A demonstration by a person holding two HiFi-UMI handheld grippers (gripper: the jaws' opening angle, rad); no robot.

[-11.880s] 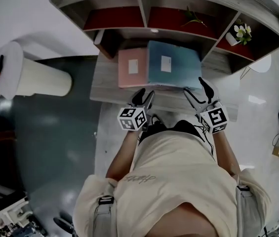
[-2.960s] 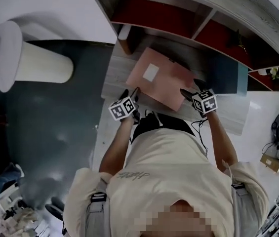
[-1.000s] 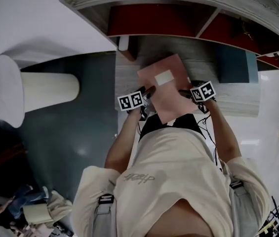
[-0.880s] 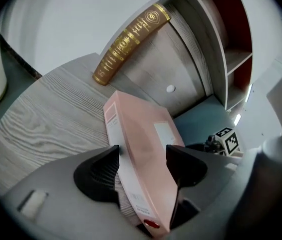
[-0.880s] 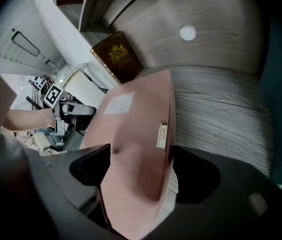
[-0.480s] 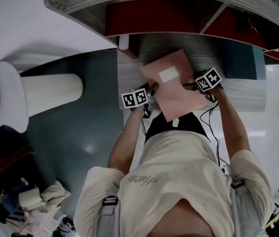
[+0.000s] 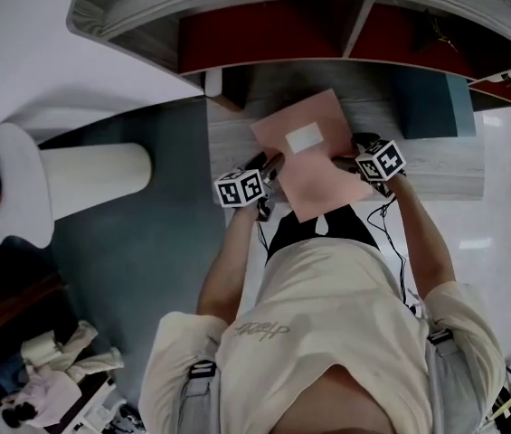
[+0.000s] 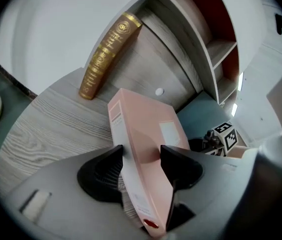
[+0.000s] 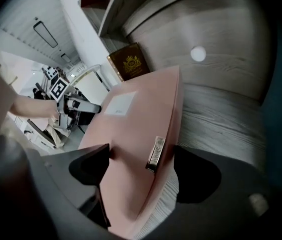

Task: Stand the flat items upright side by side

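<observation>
A pink binder (image 7: 314, 152) is held tilted over the grey wooden desk (image 7: 436, 165), between my two grippers. My left gripper (image 7: 269, 165) grips its left side. In the left gripper view the binder's spine (image 8: 136, 149) runs between that gripper's (image 8: 141, 159) jaws, which have just been closing onto it. My right gripper (image 7: 345, 161) is shut on the opposite edge. In the right gripper view the pink cover (image 9: 131, 129) fills the gap between its (image 9: 141, 169) jaws. A teal binder (image 7: 427, 102) stands upright at the back right.
A brown book with gold print (image 8: 108, 54) leans against the shelf wall at the back left. The shelf unit (image 7: 264, 34) with red back panels overhangs the desk. A white cylinder (image 7: 92, 165) stands on the floor to the left. The desk's front edge is against the person's body.
The pink binder stays between both grippers and has risen slightly on its left side with the left gripper. Three seconds ago it lay flat on the desk.
</observation>
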